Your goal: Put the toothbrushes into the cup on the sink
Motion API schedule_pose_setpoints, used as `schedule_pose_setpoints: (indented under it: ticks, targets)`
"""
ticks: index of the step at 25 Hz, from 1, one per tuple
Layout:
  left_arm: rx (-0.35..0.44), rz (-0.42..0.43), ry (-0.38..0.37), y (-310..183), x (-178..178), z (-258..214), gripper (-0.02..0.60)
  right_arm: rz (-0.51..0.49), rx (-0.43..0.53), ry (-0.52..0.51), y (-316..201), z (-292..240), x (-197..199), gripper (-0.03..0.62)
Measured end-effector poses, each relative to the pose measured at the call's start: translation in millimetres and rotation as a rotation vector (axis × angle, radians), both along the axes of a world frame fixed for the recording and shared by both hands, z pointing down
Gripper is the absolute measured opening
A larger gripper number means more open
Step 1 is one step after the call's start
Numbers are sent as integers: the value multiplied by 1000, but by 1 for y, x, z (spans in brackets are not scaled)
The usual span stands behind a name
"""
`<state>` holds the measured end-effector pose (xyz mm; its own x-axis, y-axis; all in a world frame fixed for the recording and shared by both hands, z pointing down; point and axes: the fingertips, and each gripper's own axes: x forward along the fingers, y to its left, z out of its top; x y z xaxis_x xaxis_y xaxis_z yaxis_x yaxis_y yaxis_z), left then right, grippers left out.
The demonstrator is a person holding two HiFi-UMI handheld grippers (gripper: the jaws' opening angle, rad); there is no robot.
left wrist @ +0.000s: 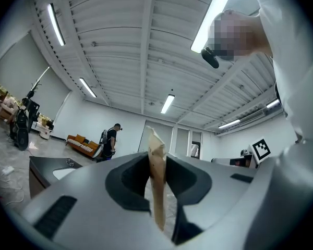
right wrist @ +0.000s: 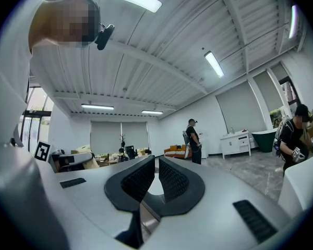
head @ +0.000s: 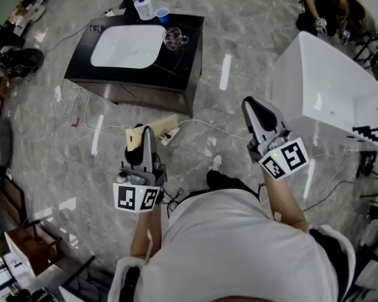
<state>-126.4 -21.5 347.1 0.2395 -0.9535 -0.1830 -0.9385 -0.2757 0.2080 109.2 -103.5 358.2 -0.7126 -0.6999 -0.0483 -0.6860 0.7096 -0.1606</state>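
Head view: left gripper [head: 147, 132] was found clamped on a flat tan pack [head: 133, 138], gripped edge-on between the pads and sticking up past them. Right gripper [head: 254, 106] was seen closed down to a slit, nothing in it. Both were held over the marble floor [head: 239, 43], well short of the sink [head: 127, 46]. A clear glass cup [head: 174, 38] was set on the black counter [head: 184, 63] beside the basin, a blue cup [head: 162, 14] behind it.
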Motion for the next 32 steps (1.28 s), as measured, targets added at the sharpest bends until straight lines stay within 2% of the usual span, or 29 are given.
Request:
schedule_pose_setpoints:
  ticks: [9,19,26,32]
  targets:
    - [9,-51,-15,-52,20,-8,69,-37,-2,-23,-61,0,22,48]
    - [24,-79,-78,-80,36,-29,69,-92,-15,-78,-87,5,27,48]
    - [34,-99,-79,-82,27,-38,69,-98,-4,-75,-87,1,26,48]
    - [52,-88,-52,-100,10,-36,69,-50,6,-53,-99,0,30,48]
